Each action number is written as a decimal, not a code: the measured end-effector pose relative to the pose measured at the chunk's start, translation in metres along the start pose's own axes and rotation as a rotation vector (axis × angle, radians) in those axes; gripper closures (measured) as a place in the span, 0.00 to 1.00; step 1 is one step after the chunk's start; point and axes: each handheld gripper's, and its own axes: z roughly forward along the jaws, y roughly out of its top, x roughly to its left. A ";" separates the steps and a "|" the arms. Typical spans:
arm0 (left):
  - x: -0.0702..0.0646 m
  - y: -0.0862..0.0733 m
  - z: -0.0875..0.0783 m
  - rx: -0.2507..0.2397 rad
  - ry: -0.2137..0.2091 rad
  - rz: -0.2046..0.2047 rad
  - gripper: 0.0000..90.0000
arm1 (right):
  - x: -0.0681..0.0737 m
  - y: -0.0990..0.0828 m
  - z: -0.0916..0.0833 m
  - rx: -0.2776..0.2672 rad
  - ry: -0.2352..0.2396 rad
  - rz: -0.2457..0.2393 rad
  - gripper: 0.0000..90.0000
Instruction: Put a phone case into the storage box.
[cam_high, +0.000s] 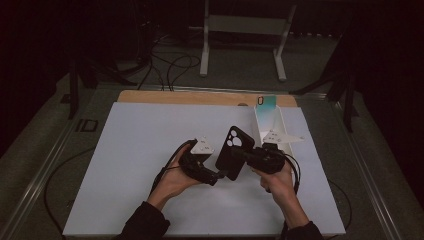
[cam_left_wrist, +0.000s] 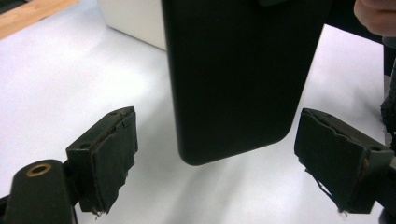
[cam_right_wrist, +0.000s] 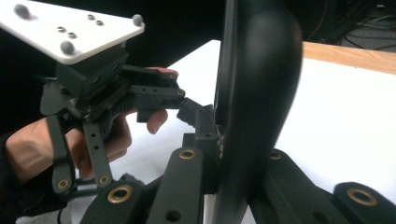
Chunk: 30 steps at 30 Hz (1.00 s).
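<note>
- The high view looks forward and down from above the person's side, taking in the whole white surface (cam_high: 150, 150) from well back.
- The left gripper view rides on the left claw (cam_left_wrist: 233, 158), looking along its jaws, very near the black phone (cam_left_wrist: 238, 70).
- The right gripper view looks along the right claw (cam_right_wrist: 224, 154), close on the phone's edge, across to the left claw.
- All three share the phone and the white surface.

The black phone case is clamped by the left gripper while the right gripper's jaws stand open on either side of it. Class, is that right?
No, the sides are swapped. The right gripper clamps the black phone case, as the right gripper view shows; the left gripper stands open around the case's end.
</note>
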 end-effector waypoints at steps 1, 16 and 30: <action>0.000 -0.001 -0.001 -0.005 -0.004 -0.006 0.15 | 0.001 0.001 0.000 0.003 0.002 -0.006 0.96; 0.001 -0.007 0.000 -0.017 -0.128 0.009 0.12 | 0.011 0.003 0.000 -0.004 0.099 -0.094 0.95; 0.000 -0.009 -0.003 -0.027 -0.231 0.043 0.50 | 0.017 0.008 0.000 -0.011 0.196 -0.139 0.95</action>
